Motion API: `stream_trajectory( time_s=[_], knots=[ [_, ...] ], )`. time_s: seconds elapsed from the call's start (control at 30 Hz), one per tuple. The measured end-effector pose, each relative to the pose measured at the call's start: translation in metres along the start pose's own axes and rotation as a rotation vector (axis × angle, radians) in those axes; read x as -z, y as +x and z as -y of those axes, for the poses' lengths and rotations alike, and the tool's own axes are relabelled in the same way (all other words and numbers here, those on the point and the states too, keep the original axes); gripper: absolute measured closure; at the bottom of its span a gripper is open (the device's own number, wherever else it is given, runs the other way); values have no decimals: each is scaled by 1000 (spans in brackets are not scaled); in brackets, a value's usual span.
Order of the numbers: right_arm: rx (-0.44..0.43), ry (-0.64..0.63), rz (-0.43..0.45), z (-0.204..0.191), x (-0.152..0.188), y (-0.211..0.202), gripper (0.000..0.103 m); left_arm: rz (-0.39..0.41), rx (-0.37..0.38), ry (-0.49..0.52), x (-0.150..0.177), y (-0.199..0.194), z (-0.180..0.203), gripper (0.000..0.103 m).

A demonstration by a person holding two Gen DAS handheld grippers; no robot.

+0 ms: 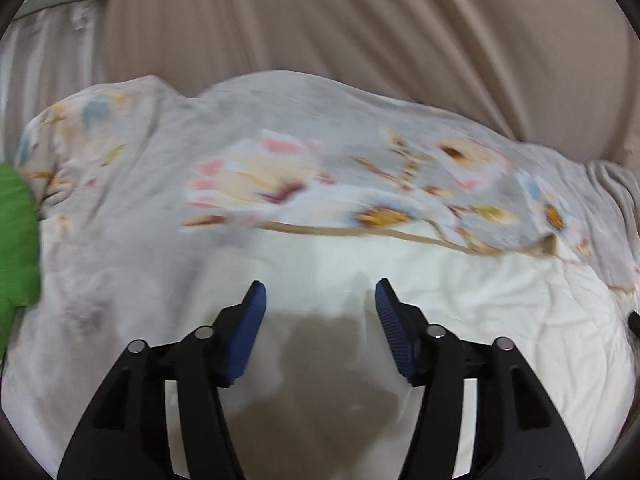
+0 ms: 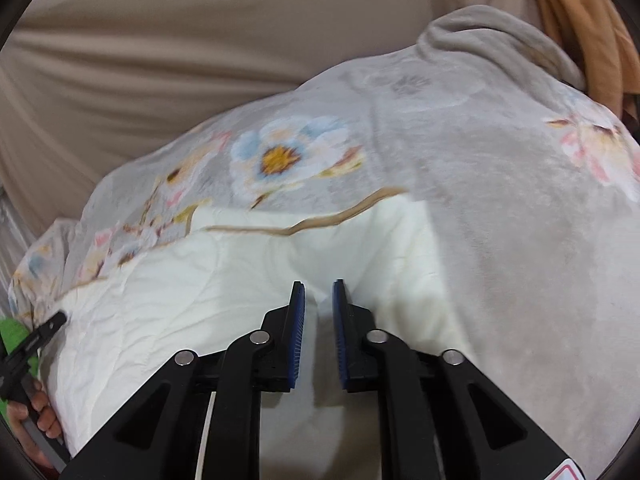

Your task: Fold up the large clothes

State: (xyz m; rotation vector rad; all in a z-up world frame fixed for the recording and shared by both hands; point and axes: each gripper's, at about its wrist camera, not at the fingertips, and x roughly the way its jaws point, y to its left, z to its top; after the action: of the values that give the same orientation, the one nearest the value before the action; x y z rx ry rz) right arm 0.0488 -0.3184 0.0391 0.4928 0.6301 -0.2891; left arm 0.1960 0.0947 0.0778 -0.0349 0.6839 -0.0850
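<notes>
While the floral blanket (image 1: 320, 152) is spread just ahead of both tongs, left tongs (image 1: 318, 288) are held apart, right tongs (image 2: 319, 286) narrowly parted; a mid-fold regrasp of its cream underside (image 2: 224, 272) is judged due.

blurred floral blanket (image 1: 320, 168), green cloth (image 1: 16, 240) cropped

A beige sheet (image 1: 360, 32) with long soft creases fills the background of both views. In the left wrist view a pale striped surface (image 1: 48, 52) shows at upper left. In the right wrist view orange cloth (image 2: 580, 20) hangs at upper right
</notes>
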Motion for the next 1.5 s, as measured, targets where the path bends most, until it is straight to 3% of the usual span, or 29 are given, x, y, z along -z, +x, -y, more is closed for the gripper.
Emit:
stream_trajectory(
  time_s=[0.07, 0.13, 0.2, 0.27, 0.3, 0.33, 0.37, 0.4, 0.43, 0.5, 0.6, 0.67, 0.8, 0.87, 1.0, 1.07, 1.13, 1.17, 1.27, 1.33, 1.4, 1.5],
  knots=[
    [10, 24, 61, 5, -12, -14, 62, -10, 0, -90, -10, 0, -30, 37],
    [17, 28, 97, 7, -22, -18, 38, -24, 57, -194, -19, 4, -53, 30],
    [4, 12, 73, 7, -28, -9, 32, -60, 153, -292, -25, 14, -65, 23],
    [21, 8, 15, 9, -27, 9, 32, -111, 217, -322, -26, 28, -61, 22],
    [20, 10, -8, 10, -24, 16, 34, -122, 222, -310, -26, 33, -56, 25],
    [6, 10, -27, 10, -21, 22, 54, -129, 222, -281, -25, 38, -49, 41],
    [0, 10, -44, 10, -17, 25, 67, -143, 200, -230, -23, 43, -39, 52],
    [-20, 17, -54, 10, -16, 25, 82, -152, 175, -198, -21, 45, -32, 70],
    [-44, 22, -38, 9, -16, 21, 89, -148, 166, -183, -20, 44, -27, 84],
    [-93, 7, 42, 2, -19, -2, 91, -114, 176, -187, -21, 30, -27, 92],
    [-149, -29, 179, -9, -28, -42, 92, -20, 182, -197, -30, 1, -31, 93],
    [-103, -49, 195, -11, -29, -41, 92, -16, 157, -188, -32, 3, -31, 93],
    [10, -18, -16, 10, -12, 30, 92, -142, 100, -152, -14, 55, -25, 91],
    [5, 7, -73, 15, -7, 46, 92, -144, 69, -136, -9, 63, -20, 91],
    [37, -39, -83, 9, -7, 46, 89, -141, 45, -111, -7, 64, -16, 86],
    [34, 25, -46, 20, -9, 32, 80, -123, 51, -136, -7, 55, -23, 82],
    [25, 95, 13, 28, -10, 7, 62, -90, 45, -158, -7, 38, -29, 72],
    [25, 105, 47, 28, -11, -8, 62, -58, 40, -157, -8, 22, -30, 71],
    [5, -8, 159, -6, -14, -51, 63, 49, 56, -84, -15, -31, -14, 70],
    [-59, -115, 185, -44, -9, -67, 63, 96, 97, -11, -15, -57, 10, 56],
    [-136, -231, 151, -84, 4, -69, 63, 110, 147, 72, -9, -70, 41, 47],
    [-234, -400, 25, -138, 41, -46, 71, 28, 194, 173, 14, -53, 84, 47]
  ],
)
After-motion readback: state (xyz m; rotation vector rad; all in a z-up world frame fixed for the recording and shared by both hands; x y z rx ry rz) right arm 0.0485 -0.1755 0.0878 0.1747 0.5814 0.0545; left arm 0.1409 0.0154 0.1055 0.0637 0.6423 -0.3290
